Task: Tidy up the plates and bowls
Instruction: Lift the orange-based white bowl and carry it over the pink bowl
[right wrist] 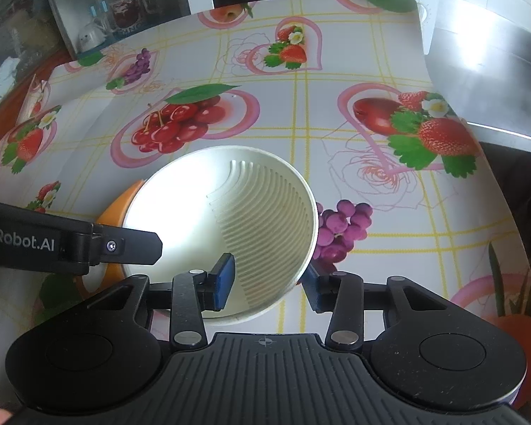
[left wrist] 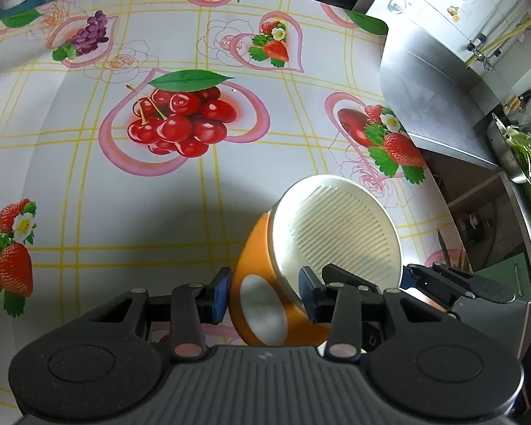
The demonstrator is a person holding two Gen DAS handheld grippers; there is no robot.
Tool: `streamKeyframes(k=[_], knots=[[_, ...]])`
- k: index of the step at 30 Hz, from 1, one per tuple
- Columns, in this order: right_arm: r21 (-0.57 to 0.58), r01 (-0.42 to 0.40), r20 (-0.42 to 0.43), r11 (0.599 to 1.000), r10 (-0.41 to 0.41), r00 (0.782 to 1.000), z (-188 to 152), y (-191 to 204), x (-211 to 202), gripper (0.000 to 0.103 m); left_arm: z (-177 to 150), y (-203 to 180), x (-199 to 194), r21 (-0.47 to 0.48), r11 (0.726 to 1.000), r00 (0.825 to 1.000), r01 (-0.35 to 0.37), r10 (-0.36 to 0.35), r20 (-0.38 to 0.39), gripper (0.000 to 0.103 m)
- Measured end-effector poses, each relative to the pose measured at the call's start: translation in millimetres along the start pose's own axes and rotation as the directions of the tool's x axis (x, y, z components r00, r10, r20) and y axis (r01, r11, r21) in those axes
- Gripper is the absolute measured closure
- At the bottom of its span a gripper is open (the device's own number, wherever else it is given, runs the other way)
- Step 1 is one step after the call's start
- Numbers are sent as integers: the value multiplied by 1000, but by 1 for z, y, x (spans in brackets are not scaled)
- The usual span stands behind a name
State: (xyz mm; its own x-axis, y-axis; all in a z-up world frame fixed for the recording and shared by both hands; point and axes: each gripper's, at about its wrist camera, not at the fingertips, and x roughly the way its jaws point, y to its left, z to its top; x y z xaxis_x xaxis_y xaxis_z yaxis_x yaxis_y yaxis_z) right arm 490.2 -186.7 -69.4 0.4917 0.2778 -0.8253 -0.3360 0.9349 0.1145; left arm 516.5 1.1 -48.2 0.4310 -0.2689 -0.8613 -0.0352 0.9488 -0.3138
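Bench [left wrist: 230, 194] under a fruit-printed cloth, spreading ahead of both sets of fingers; a steel counter [left wrist: 432, 99] lies beyond its right edge, ahead and to the right of the left gripper. Bowl [left wrist: 332, 233], orange outside and white with ribbed grooves inside, tilted so that its mouth faces up and away from the left gripper; its flat pale base [left wrist: 262, 313] shows in the left wrist view. Left gripper [left wrist: 265, 294], partly closed: one blue pad sits just beside the orange wall, the other [left wrist: 309, 292] lies over the rim at the white inner face; whether the pads press cannot be told. Right gripper [right wrist: 269, 278], partly closed across the near rim of the bowl [right wrist: 194, 219]: its left blue pad [right wrist: 224, 279] stands inside against the ribbed wall, its right pad outside just behind the rim; contact on the outer side is hidden. Cabinet with cups [right wrist: 109, 17], far beyond the fingers, past the bench's back edge
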Motion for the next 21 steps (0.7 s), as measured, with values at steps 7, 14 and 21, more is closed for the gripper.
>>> streamKeyframes(k=[7, 14, 21], knots=[[-16, 3, 12, 1000, -3, 1000, -3, 9, -23, 60, -8, -6, -25, 11, 1000, 1000, -4, 4, 12, 62], [-40, 10, 41, 999, -8, 999, -10, 23, -60, 60, -25, -14, -64, 19, 1000, 999, -12, 11, 37, 62], [-65, 17, 74, 998, -12, 997, -28, 45, -103, 60, -56, -17, -109, 13, 1000, 998, -17, 16, 67, 62]])
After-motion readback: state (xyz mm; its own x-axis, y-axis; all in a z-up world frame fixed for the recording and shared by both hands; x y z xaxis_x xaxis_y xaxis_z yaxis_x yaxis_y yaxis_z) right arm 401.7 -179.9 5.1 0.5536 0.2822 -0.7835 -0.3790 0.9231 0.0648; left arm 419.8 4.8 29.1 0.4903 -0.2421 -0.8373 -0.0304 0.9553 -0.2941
